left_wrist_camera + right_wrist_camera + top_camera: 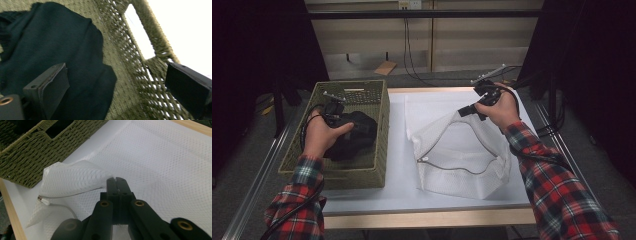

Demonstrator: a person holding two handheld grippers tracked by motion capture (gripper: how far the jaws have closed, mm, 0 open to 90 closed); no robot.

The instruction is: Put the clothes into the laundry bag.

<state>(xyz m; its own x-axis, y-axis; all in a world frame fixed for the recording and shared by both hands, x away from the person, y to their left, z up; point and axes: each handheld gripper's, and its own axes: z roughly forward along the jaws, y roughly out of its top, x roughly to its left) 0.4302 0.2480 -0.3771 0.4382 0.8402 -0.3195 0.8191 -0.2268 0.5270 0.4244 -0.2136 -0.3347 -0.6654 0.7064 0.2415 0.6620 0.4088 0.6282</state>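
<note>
On the white table, a woven olive-green wicker basket sits at about 9 o'clock from the table's middle, and a white mesh laundry bag with a zipper lies at about 3 o'clock from the basket, just beside it. A dark, crumpled piece of clothing lies inside the basket, towards its 6 o'clock end. The left gripper is down in the basket over that clothing; in the left gripper view its fingers stand wide apart, released, with one above the dark cloth and the other by the basket's woven wall, gripping nothing. The right gripper is at the bag's 12 o'clock edge, its fingers clenched together on the mesh rim by the zipper, lifting that edge off the table so the bag's mouth gapes. The zipper pull hangs at the raised flap's low corner
</note>
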